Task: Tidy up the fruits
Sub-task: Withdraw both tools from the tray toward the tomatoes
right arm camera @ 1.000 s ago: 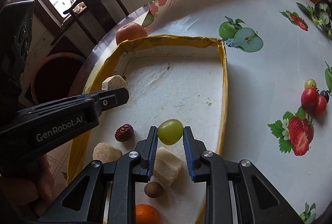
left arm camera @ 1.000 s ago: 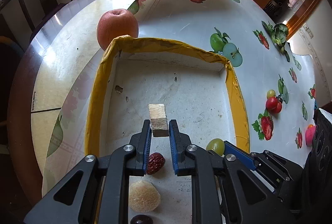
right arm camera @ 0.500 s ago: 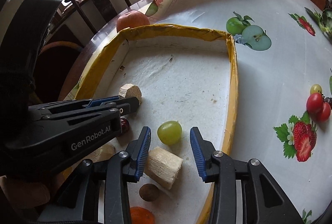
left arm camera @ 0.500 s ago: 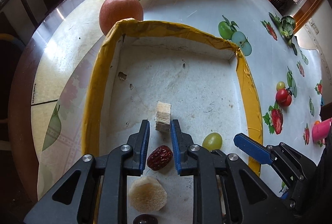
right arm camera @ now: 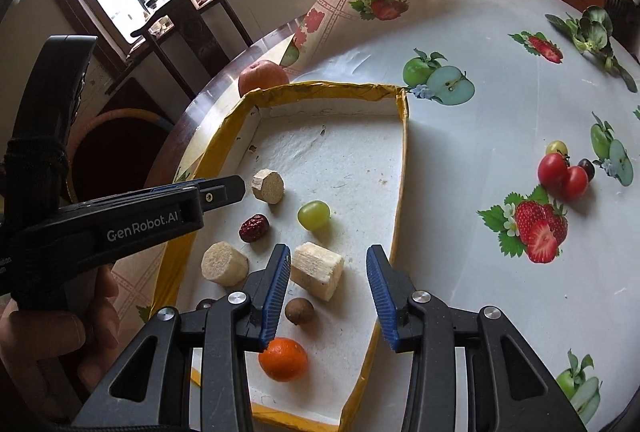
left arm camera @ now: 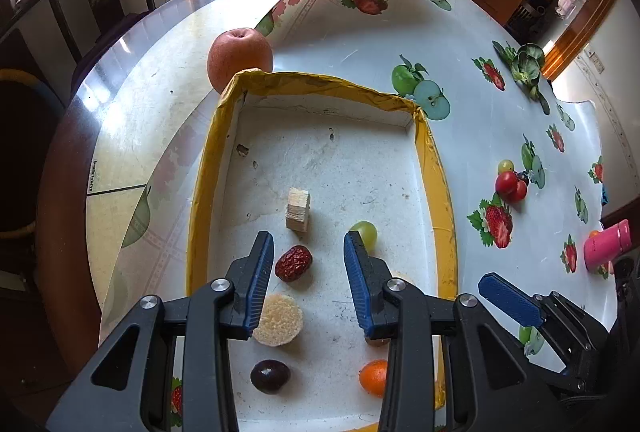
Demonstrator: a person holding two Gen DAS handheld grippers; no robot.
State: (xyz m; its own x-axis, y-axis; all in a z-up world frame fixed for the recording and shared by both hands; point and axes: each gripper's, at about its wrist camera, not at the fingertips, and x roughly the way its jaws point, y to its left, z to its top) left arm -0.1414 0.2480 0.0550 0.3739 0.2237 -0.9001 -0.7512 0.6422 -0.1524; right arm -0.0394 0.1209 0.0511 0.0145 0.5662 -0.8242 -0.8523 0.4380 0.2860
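Both let go! The left hand-held gripper (left arm camera: 308,260) has spread wide, its cane block (left arm camera: 298,210) now standing free on the tray (left arm camera: 436,176) floor. The right hand-held gripper (right arm camera: 328,282) gapes too, pulled back from the grape (right arm camera: 314,214), which lies beside the date (right arm camera: 254,227).

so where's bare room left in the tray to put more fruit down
The far half of the tray is bare, from the back wall to the sugarcane chunk and green grape. The near half is crowded: red date, round cane slice, dark fruit, orange.
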